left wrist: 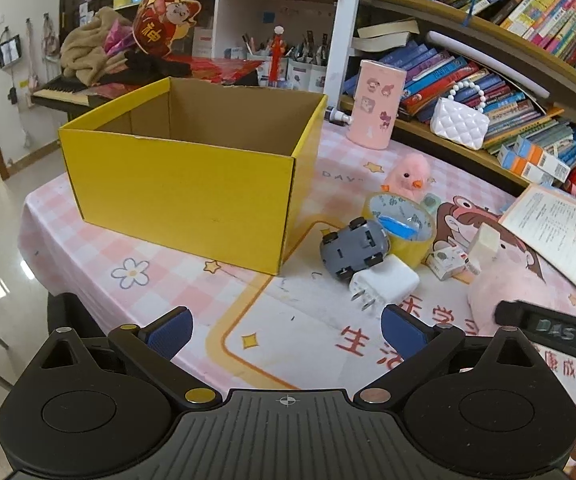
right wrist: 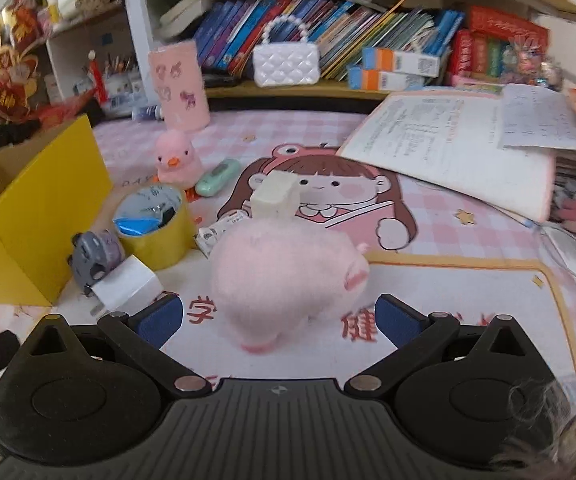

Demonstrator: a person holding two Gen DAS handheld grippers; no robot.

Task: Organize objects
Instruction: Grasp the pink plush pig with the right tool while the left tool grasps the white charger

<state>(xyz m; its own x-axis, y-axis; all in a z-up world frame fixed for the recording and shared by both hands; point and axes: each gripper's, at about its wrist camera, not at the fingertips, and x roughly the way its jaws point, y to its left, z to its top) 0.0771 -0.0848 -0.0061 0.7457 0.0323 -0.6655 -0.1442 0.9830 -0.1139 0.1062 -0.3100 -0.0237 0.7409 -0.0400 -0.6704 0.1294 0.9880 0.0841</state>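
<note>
The right gripper has its 2 blue-padded fingers spread wide, released, either side of a round pink plush toy that lies on the pink checked tablecloth; whether the pads touch the plush cannot be told. The left gripper is likewise spread and grasps nothing, hovering over the cloth in front of the open yellow cardboard box.

Just right of the box's near corner lies a white wall charger plug, touching a grey toy car tipped on its side. Behind the car and right of the box stands a wide yellow roll of tape. A small printed white carton lies right of the roll, beside a cream block behind the plush.

Further back from the box sits a pink plush duck, then a mint green case, and a pink sticker-covered cylinder. An open book lies far right.
</note>
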